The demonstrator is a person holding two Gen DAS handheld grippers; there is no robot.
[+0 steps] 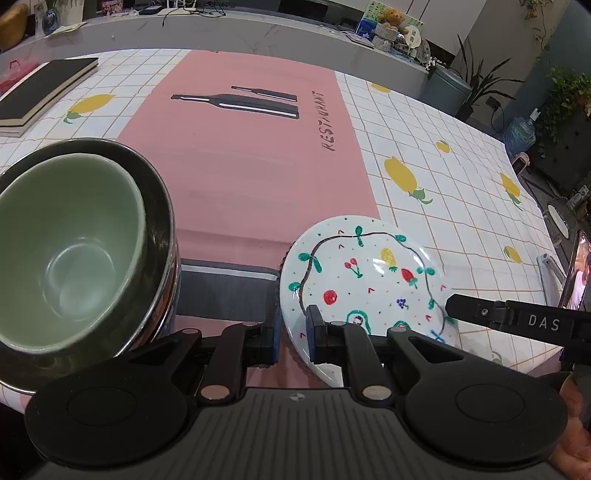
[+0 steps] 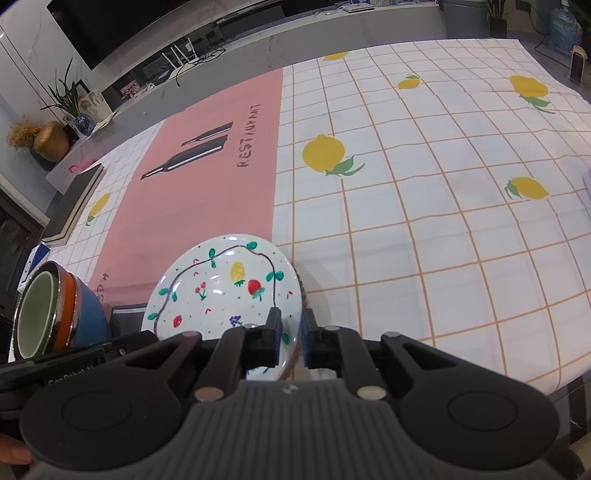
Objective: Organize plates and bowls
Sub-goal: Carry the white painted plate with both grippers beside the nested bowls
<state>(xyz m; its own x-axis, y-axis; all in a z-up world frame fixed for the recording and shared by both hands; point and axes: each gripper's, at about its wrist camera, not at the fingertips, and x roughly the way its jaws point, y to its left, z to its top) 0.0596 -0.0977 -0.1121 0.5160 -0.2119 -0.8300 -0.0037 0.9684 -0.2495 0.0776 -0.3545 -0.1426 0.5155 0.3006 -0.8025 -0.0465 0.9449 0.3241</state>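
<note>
A white plate (image 1: 369, 273) (image 2: 225, 291) painted with fruit lies at the near edge of the pink placemat (image 1: 251, 177). My left gripper (image 1: 294, 325) is shut on the plate's left rim. My right gripper (image 2: 291, 332) is shut on its right rim, and one of its black fingers (image 1: 465, 308) reaches in from the right in the left wrist view. A dark textured edge (image 2: 301, 295) shows under the plate. Left of the plate stands a stack of bowls: a green bowl (image 1: 70, 251) (image 2: 35, 314) nested in a steel bowl (image 1: 162, 221), with orange and blue bowls (image 2: 86, 314) below.
A black notebook (image 1: 44, 88) (image 2: 75, 199) lies at the far left of the lemon-print tablecloth (image 2: 424, 206). A phone (image 1: 576, 273) stands propped at the right table edge. A grey counter (image 1: 258, 33) with clutter runs behind the table.
</note>
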